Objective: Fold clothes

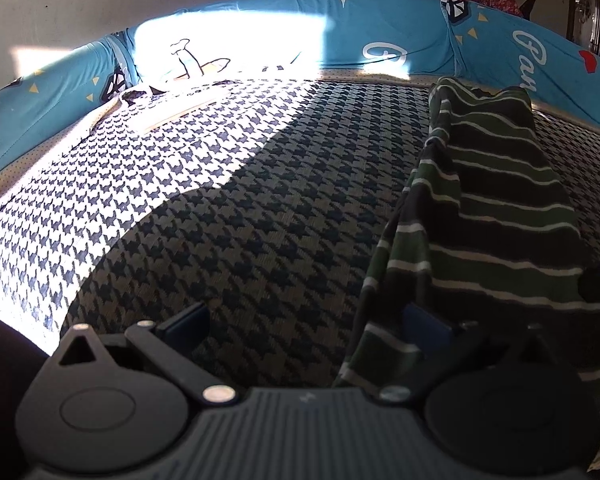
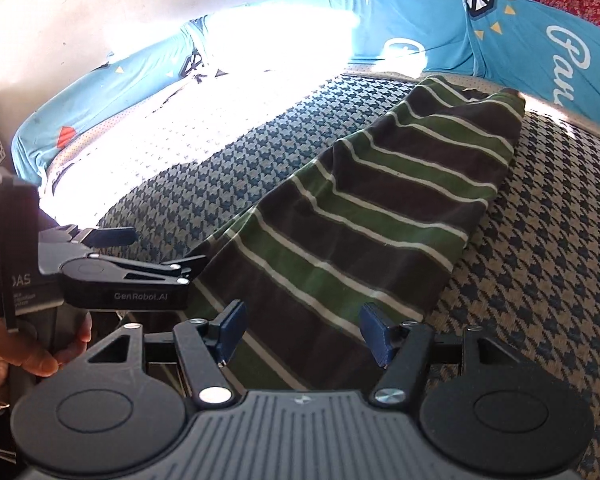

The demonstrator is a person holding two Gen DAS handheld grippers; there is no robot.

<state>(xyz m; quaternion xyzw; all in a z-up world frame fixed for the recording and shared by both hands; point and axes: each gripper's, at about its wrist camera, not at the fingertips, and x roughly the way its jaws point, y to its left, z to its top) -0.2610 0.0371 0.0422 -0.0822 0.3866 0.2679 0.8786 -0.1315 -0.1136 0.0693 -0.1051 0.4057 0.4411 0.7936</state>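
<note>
Your right black two-finger gripper with blue pads [image 2: 306,334] points forward and downward, its jaws spread apart with nothing pressed between the pads. Your left black two-finger gripper with blue pads [image 1: 304,322] likewise angles downward with its jaws wide; its right pad is partly covered by cloth. Your bare left hand [image 2: 32,354] wraps the grey handle beneath it.

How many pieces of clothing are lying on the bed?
1: a green and black striped garment, folded into a long strip on the houndstooth blanket, between the open right gripper fingers. More may be hidden outside the views.
</note>
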